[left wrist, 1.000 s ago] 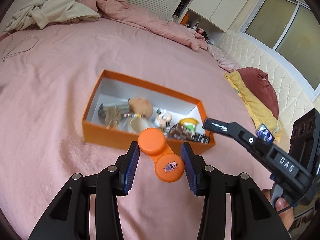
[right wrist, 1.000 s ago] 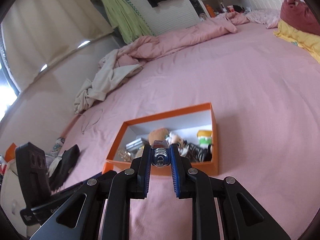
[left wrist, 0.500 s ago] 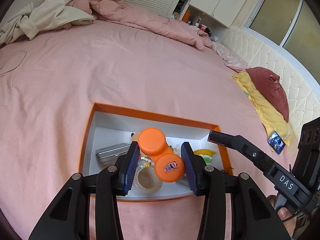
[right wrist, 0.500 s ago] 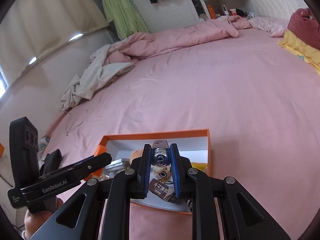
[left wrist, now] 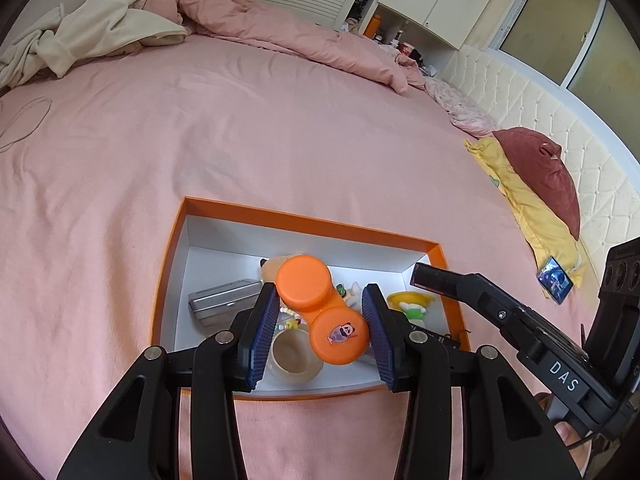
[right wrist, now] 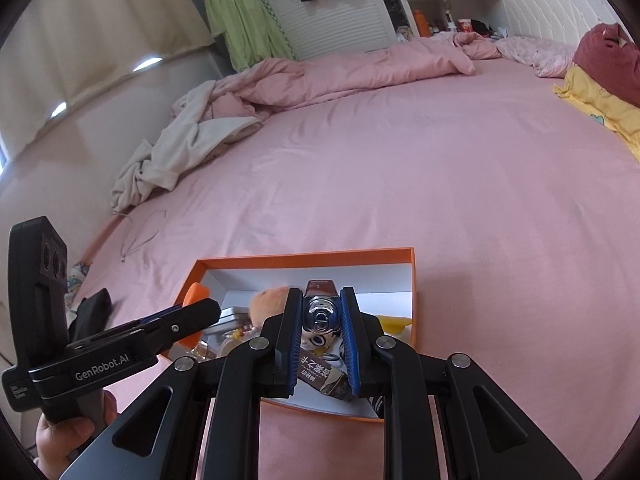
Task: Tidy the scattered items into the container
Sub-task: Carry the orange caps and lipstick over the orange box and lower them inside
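An orange box (left wrist: 304, 218) with white inner walls lies on the pink bed and holds several small items. My left gripper (left wrist: 320, 296) is shut on an orange double-cap lens case (left wrist: 316, 308) with a panda sticker, held above the box's near half. My right gripper (right wrist: 320, 300) is shut on a small silvery metal item (right wrist: 320, 314), also above the box (right wrist: 304, 256). In the left wrist view, the right gripper's finger (left wrist: 436, 276) reaches over the box's right corner. In the right wrist view, the left gripper's finger (right wrist: 192, 314) comes in at the left edge.
Inside the box lie a metal tin (left wrist: 224, 300), a beige cup (left wrist: 294, 360), a yellow toy (left wrist: 410, 302), a plush (right wrist: 268, 300) and a brown packet (right wrist: 324, 376). A crumpled duvet (left wrist: 280, 28) and cream cloth (left wrist: 100, 32) lie far off. Pillows (left wrist: 540, 176) and a phone (left wrist: 554, 280) lie right.
Both grippers moved forward from in front of the box to above it, each keeping its item. Over the last half second they barely shifted.
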`<state>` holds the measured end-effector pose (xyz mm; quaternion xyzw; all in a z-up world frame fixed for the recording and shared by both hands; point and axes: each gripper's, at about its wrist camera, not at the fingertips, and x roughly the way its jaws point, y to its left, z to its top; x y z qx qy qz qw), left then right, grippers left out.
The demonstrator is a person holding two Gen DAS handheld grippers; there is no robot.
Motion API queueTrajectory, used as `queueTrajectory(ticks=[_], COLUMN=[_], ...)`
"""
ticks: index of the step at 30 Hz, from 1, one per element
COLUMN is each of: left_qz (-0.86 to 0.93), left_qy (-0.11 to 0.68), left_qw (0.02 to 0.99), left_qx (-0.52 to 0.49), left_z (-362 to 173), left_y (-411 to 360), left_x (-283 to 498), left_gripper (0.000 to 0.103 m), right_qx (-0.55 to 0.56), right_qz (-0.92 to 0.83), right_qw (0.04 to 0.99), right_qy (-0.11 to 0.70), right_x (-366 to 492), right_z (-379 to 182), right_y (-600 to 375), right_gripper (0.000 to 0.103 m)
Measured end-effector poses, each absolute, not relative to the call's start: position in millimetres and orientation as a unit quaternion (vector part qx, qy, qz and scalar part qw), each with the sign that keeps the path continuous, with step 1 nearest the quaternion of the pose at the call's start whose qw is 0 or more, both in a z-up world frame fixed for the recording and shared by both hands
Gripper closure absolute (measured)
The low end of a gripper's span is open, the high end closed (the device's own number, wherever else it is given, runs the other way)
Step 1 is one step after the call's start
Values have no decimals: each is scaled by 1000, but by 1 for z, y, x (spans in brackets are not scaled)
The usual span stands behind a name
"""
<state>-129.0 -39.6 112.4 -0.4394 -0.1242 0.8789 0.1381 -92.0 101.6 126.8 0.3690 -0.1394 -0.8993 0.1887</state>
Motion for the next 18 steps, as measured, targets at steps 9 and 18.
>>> queueTrajectory(ticks=[9,18], left_qz=[879,878], left_qy=[-123,-124], left_qw=[136,136], left_qx=[-441,-442], left_z=[112,110], left_y=[-39,-39], left_x=[-129,-130], left_gripper=[58,58], right_qx=[370,372], right_qz=[-899,-898], right_qw=[192,191], right_qy=[-136,-138], right_x=[-92,-92], right_z=[127,125], right_y=[100,101], right_gripper=[85,85])
